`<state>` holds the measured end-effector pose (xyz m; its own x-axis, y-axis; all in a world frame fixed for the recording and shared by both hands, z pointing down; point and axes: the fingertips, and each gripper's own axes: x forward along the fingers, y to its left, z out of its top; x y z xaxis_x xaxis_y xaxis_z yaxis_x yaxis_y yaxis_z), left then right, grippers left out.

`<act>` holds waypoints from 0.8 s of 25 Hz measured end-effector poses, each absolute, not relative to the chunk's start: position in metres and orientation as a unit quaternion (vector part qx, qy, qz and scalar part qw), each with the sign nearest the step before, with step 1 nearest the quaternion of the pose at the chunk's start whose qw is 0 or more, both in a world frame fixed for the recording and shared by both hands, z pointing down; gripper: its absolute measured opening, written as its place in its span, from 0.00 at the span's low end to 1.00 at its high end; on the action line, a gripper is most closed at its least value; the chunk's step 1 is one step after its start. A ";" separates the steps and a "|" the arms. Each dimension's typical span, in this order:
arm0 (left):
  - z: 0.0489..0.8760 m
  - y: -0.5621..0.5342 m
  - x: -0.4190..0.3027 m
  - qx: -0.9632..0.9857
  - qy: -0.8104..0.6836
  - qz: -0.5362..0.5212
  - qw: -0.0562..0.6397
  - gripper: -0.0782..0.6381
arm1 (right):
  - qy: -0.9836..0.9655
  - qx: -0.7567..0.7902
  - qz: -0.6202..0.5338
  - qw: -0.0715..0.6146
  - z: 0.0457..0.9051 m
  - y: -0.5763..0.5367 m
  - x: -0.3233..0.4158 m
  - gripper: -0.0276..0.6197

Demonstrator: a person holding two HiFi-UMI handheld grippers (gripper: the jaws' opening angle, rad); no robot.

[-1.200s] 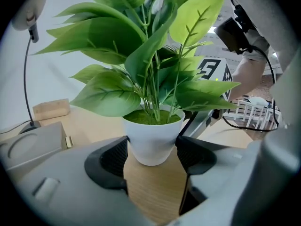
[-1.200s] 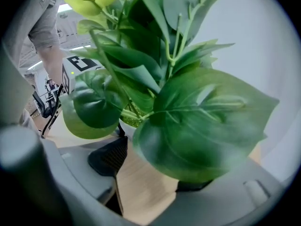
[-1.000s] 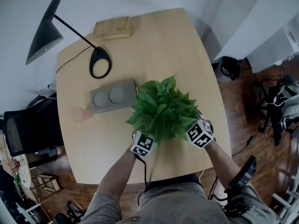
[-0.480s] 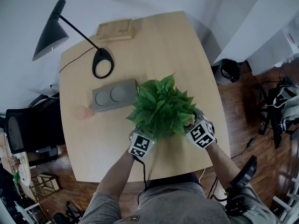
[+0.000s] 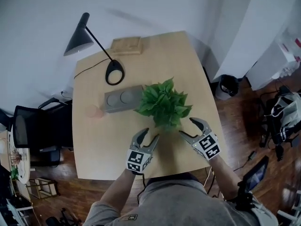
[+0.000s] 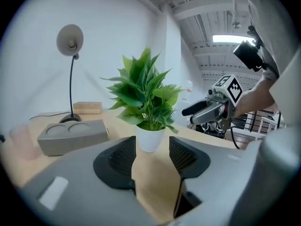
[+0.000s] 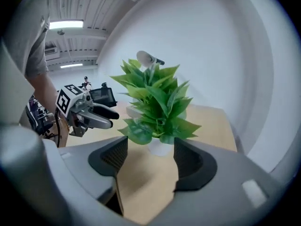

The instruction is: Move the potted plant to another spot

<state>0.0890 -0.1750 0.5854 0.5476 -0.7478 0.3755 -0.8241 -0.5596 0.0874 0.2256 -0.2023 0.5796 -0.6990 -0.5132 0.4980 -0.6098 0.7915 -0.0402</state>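
Note:
The potted plant [image 5: 163,102], green leaves in a small white pot [image 6: 150,138], stands upright and free on the light wooden table [image 5: 188,60], right of the middle. My left gripper [image 5: 150,134] hovers in front of it on the near left. Its jaws are closing with nothing between them; the pot sits beyond the tips. On the near right my right gripper [image 5: 186,127] is open and empty, also short of the pot [image 7: 160,147]. Each gripper view shows the other gripper across the plant: the right gripper [image 6: 211,109] and the left gripper [image 7: 91,114].
A grey block with two round hollows [image 5: 123,98] lies just left of the plant, with a pink cup [image 5: 94,111] beside it. A black desk lamp [image 5: 114,72] and a wooden block [image 5: 125,44] stand at the far side. A black chair [image 5: 37,133] is left of the table.
Both grippers were at the pot under the leaves; they have let go, drawn back toward the near table edge and risen. The plant stays standing on the table.

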 end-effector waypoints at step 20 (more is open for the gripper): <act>0.507 -0.004 0.101 0.895 -0.417 0.044 0.154 0.12 | -0.946 0.256 0.150 0.131 0.516 -0.020 0.165 0.05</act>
